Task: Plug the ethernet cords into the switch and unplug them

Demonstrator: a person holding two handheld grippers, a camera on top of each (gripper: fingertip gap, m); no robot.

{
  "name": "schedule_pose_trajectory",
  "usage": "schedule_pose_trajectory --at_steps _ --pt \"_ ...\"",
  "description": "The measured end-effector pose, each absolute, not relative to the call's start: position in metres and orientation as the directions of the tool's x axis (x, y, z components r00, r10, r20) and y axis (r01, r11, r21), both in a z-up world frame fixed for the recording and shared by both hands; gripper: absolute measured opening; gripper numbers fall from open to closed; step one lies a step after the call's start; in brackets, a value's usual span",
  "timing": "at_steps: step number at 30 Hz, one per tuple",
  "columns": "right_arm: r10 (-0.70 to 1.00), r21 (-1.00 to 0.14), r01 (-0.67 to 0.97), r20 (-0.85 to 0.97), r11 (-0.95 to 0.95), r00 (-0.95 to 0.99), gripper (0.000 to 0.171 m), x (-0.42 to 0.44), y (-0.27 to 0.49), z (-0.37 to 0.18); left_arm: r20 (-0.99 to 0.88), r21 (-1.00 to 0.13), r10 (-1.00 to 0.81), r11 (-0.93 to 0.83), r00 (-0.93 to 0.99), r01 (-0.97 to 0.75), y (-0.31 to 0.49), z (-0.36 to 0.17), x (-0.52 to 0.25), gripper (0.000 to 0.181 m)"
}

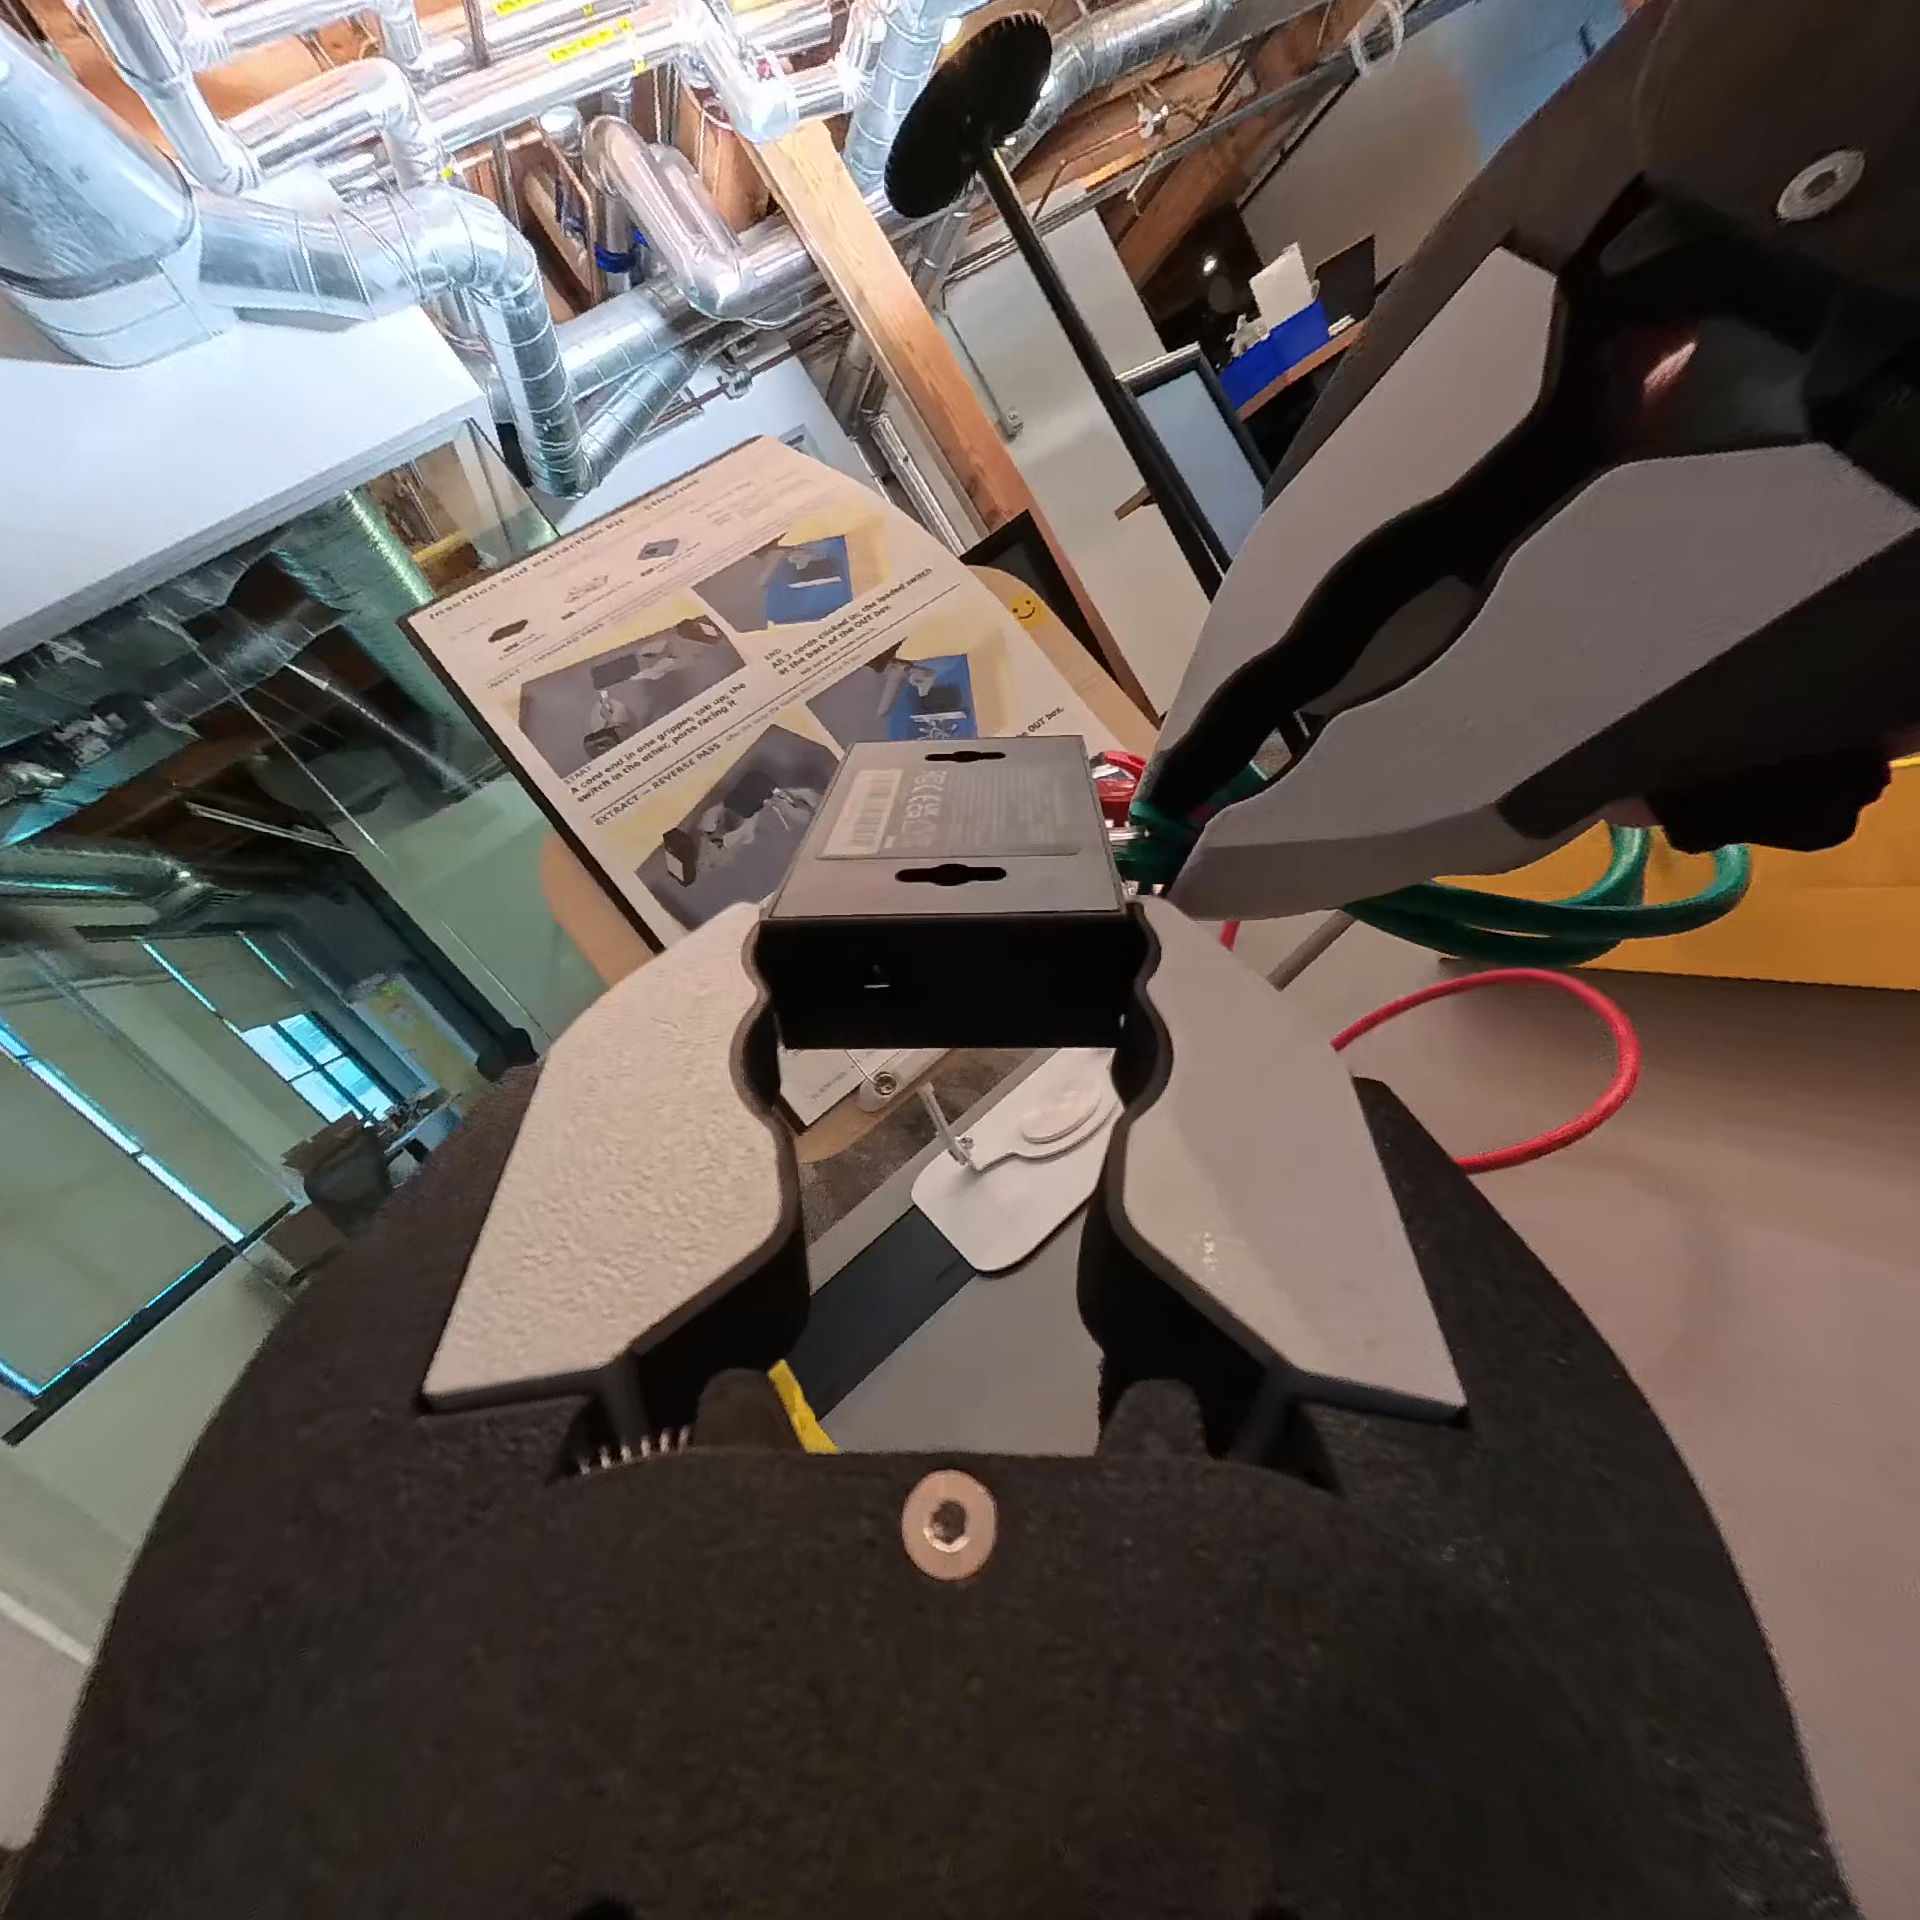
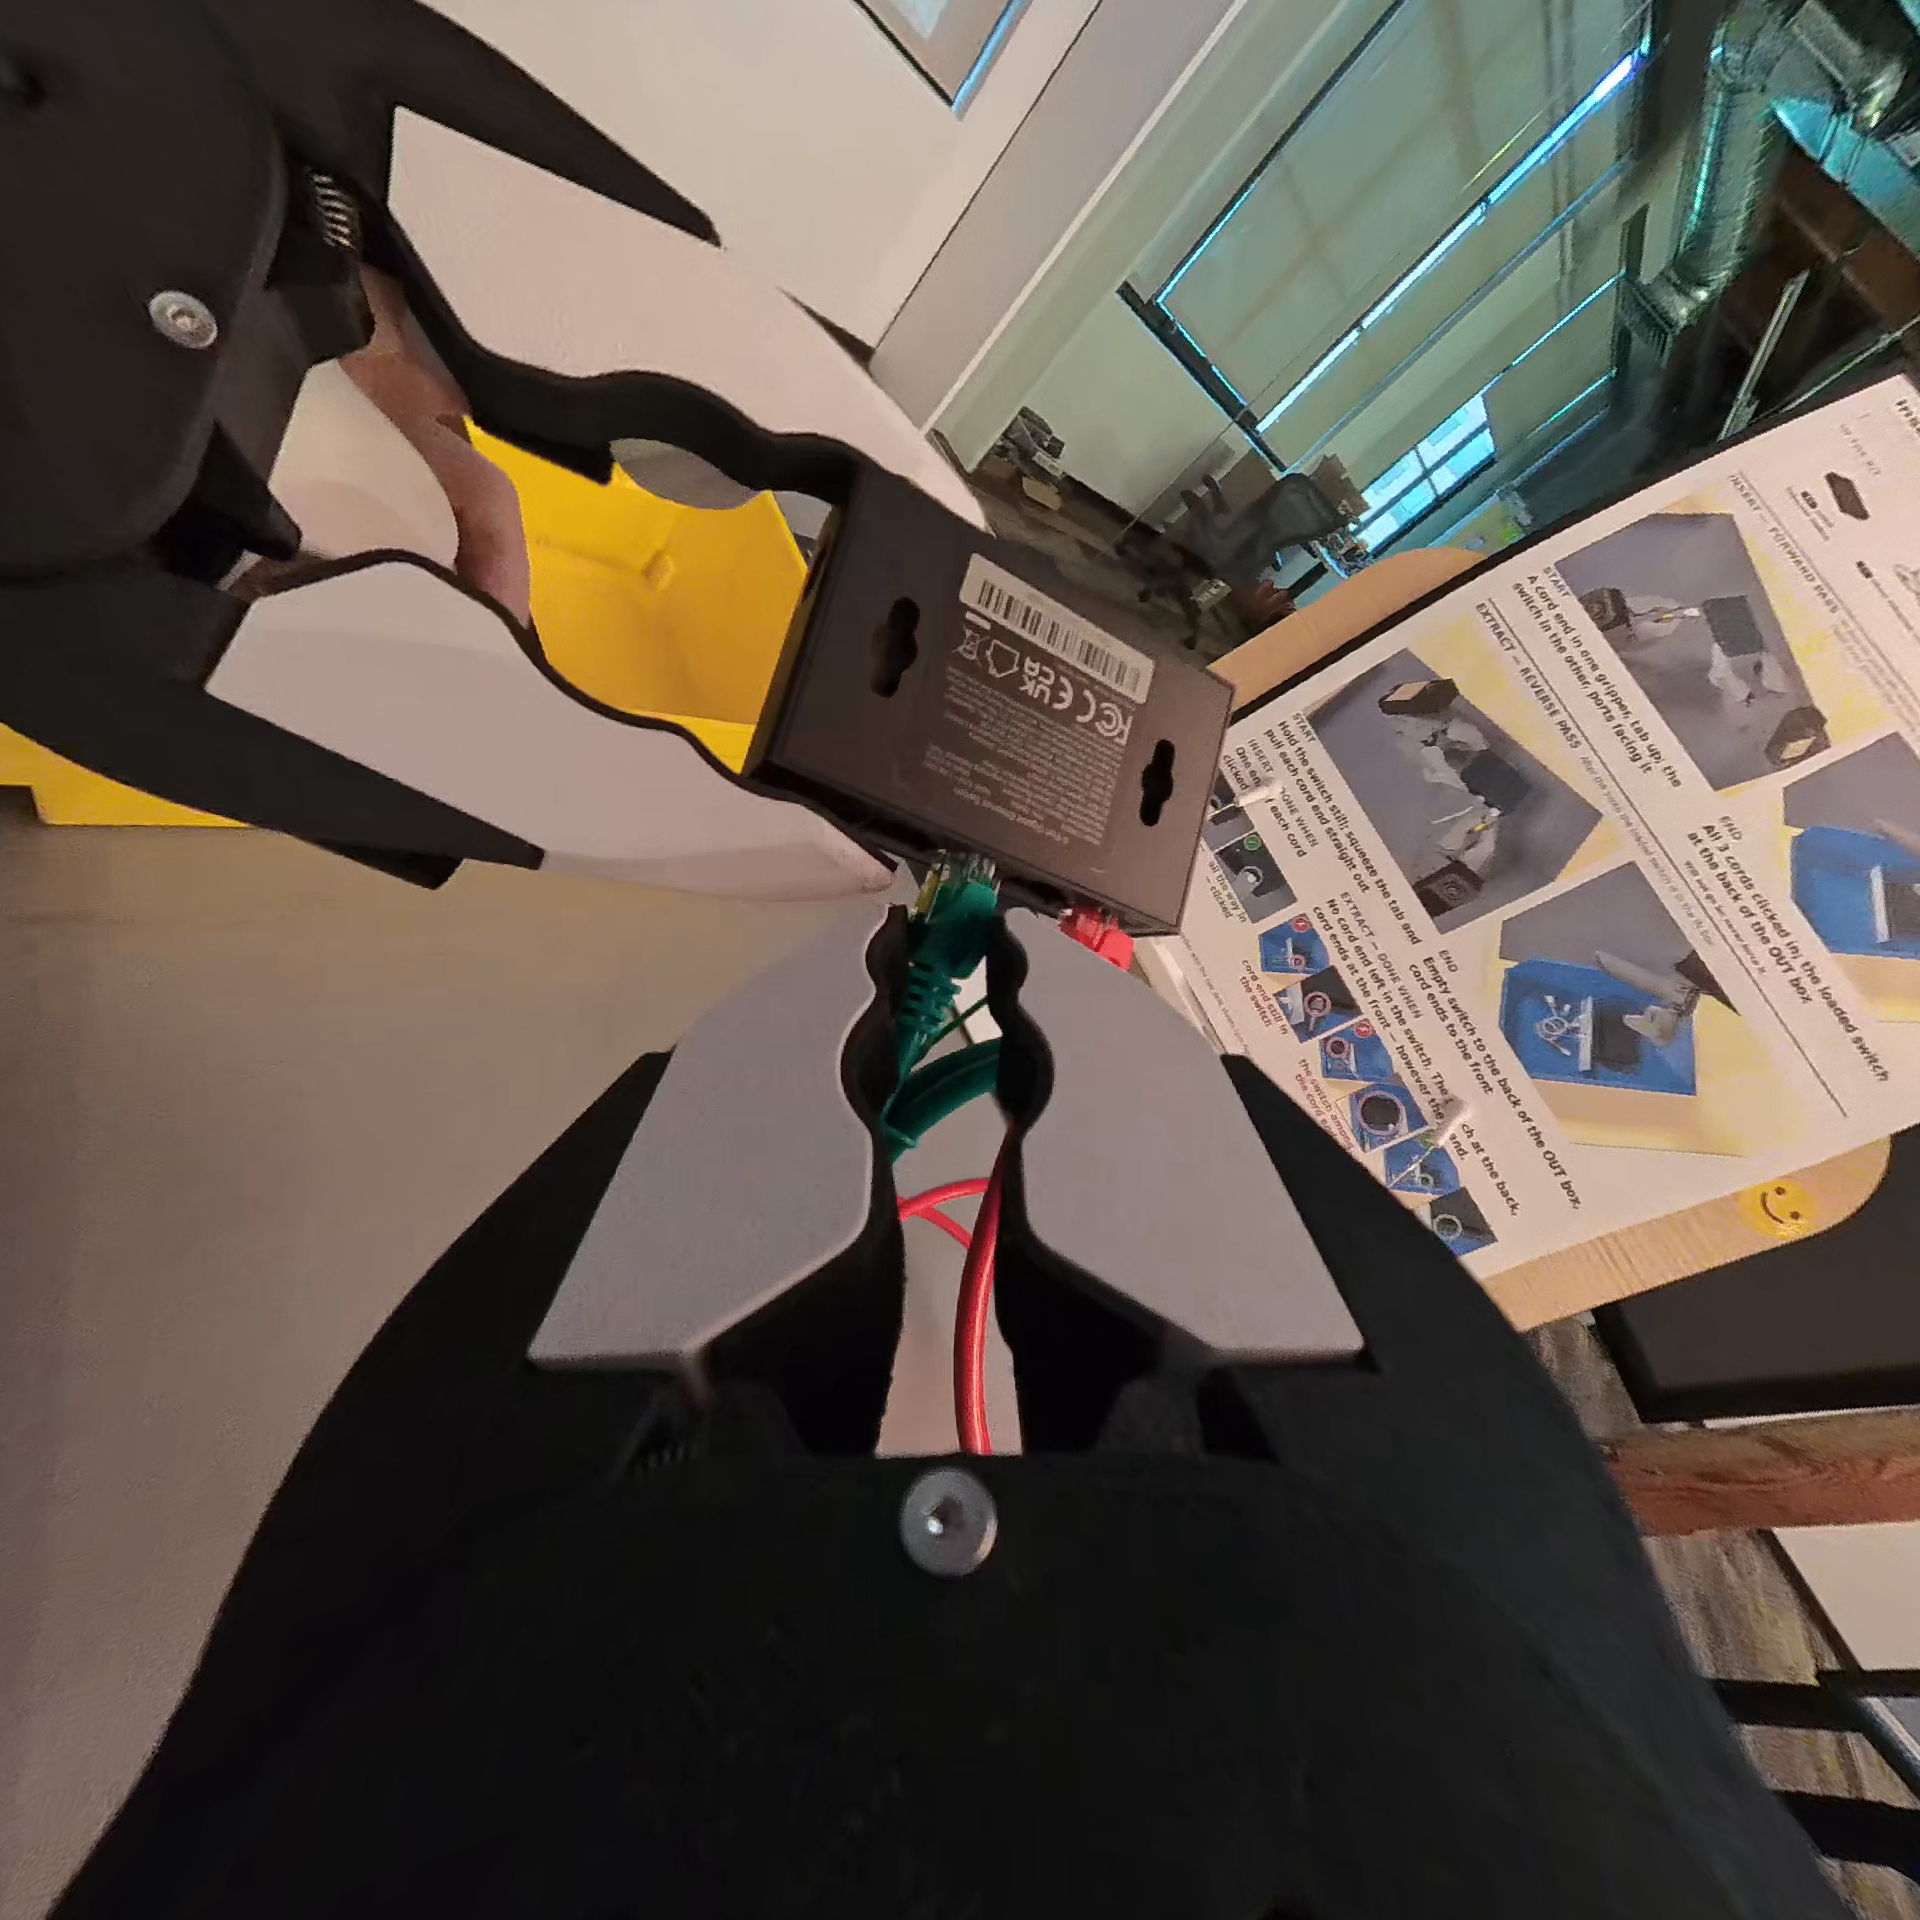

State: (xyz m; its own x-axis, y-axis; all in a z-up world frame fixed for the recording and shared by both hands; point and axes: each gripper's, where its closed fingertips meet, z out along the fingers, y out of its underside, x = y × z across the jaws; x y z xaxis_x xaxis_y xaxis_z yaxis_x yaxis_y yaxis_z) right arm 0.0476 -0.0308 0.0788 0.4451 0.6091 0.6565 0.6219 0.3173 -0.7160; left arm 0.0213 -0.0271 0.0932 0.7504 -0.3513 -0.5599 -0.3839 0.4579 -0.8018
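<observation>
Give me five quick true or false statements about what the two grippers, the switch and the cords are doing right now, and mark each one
1. The left gripper holds the black switch. True.
2. The right gripper is closed on a red cord. False: its fingers pinch the green cord at the plug.
3. The red cord has its plug at the switch's port side. True, though how deep it sits cannot be told.
4. The switch lies flat on the table. False: it is held up in the air between the left gripper's fingers.
5. A blue bin stands behind the left gripper. False: the bin there is yellow.
</observation>
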Motion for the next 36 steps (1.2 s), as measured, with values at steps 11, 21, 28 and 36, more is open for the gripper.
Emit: schedule_pose_trajectory --at_steps 11,21,28,36 --pt "0.598 -0.691 0.639 0.682 0.338 0.422 0.015 0.045 -0.03 0.076 -0.704 -0.668 -0.195 0.508 0.682 -0.544 -0.033 0.098 0.021 0.062" --pt "0.566 -0.693 0.567 0.708 0.445 0.422 0.016 0.041 -0.041 0.091 -0.755 -0.538 -0.019 0.59 0.656 -0.602 -0.048 0.116 0.016 0.061" --pt "0.525 -0.682 0.523 0.729 0.511 0.439 0.02 0.039 -0.045 0.1 -0.765 -0.476 0.063 0.615 0.641 -0.629 -0.055 0.123 0.015 0.061" --pt "0.526 -0.687 0.494 0.727 0.534 0.442 0.021 0.038 -0.046 0.102 -0.759 -0.474 0.075 0.617 0.647 -0.628 -0.056 0.125 0.013 0.061"
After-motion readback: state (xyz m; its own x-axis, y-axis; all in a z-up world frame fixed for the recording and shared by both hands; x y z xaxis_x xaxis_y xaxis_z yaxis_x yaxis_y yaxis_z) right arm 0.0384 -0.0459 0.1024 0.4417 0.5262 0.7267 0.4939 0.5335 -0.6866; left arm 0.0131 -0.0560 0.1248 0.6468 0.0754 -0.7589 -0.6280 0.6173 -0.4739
